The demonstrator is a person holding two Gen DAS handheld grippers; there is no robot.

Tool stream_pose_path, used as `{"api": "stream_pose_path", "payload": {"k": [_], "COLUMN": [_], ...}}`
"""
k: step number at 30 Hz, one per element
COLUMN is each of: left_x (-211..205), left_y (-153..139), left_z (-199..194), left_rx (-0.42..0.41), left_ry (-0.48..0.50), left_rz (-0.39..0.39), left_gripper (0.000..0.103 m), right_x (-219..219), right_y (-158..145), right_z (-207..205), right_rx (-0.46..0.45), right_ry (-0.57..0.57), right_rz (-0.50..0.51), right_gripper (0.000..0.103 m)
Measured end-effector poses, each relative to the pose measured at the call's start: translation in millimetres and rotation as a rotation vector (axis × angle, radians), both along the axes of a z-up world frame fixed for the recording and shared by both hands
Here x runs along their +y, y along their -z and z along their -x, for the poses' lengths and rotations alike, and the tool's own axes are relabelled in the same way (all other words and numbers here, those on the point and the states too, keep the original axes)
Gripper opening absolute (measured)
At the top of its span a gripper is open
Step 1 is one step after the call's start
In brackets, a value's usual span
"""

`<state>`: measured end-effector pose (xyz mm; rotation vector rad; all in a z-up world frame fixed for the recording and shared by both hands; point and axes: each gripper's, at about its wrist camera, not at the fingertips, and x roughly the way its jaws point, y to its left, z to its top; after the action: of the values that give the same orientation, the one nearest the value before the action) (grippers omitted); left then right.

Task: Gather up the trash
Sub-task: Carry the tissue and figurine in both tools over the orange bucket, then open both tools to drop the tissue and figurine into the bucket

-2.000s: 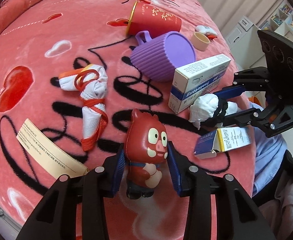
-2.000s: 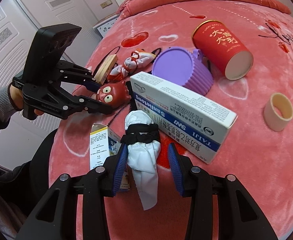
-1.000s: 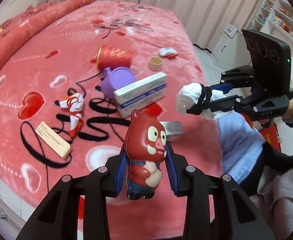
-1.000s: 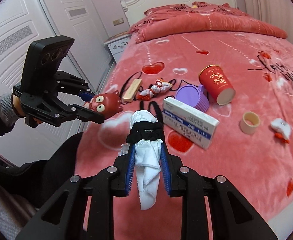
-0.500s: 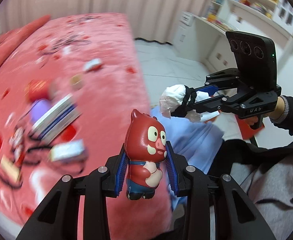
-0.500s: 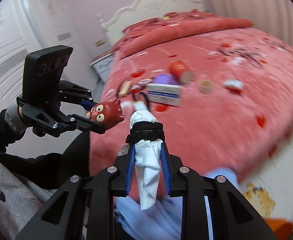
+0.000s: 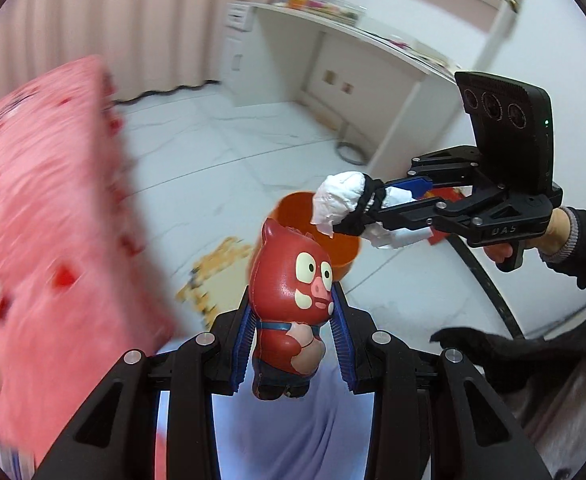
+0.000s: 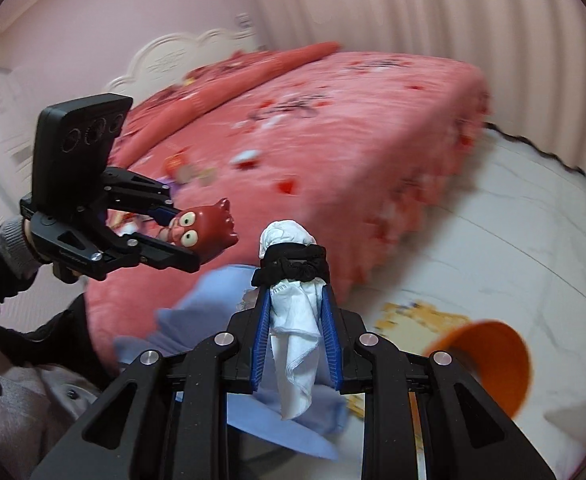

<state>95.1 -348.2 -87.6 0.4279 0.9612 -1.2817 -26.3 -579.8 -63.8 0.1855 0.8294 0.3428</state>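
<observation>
My left gripper (image 7: 293,344) is shut on a red cartoon pig toy (image 7: 291,304) and holds it in the air above the floor. My right gripper (image 8: 295,340) is shut on a white cloth bundle tied with a black band (image 8: 293,276). In the left wrist view the right gripper (image 7: 397,204) holds that bundle (image 7: 341,196) above an orange bin (image 7: 333,248) on the floor. The bin (image 8: 493,352) shows at lower right in the right wrist view, where the left gripper (image 8: 173,236) holds the pig toy (image 8: 201,232) at left.
The pink bed (image 7: 45,220) with blurred litter is at left; it also shows behind the grippers in the right wrist view (image 8: 333,128). White tiled floor (image 7: 213,168), a white desk (image 7: 373,80) and yellow scraps (image 7: 213,272) by the bin. My blue-clad lap (image 8: 285,420) is below.
Both grippers lifted their objects off the bed and swung away from it toward the floor. The orange bin has come into view under the right gripper.
</observation>
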Motion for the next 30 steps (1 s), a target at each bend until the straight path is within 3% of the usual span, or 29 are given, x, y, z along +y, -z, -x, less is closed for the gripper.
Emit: {"api": "stream_pose_path", "payload": {"k": [5,12,17,23,25,28,30], "left_x": [-76,-155,-191,-211,-217,-223,-225], "left_y": [24,65,90,100,105,109,112], "left_z": [2,2,2,7,9,12,12], "left_rx": [0.038,0.105,0.137,0.161,0.158,0.127,0.125], "left_ry": [0.104,0.185,0.212,0.224,0.221,0.211,0.201], "left_rz": [-0.004,-0.032,-0.065,-0.097,-0.112,-0.122,-0.133], "left_gripper": [0.038,0.038,0.038,0.039,0.042,0.065,0.068], "right_x": [-77,-145,-175,-197,-199,-203,-203], "right_y": [21,54,81,106,111,120,124], "right_z": [22,32,36,40,40,38,35], "right_rx": [0.019,0.043,0.072,0.110,0.118,0.130,0.138], "right_ry": [0.147,0.277,0.330,0.374,0.387,0.400,0.406], "right_rz": [0.015,0.023,0.005,-0.023,-0.030,-0.040,-0.043], "right_gripper": [0.025,0.025,0.025,0.025,0.025,0.025,0.025]}}
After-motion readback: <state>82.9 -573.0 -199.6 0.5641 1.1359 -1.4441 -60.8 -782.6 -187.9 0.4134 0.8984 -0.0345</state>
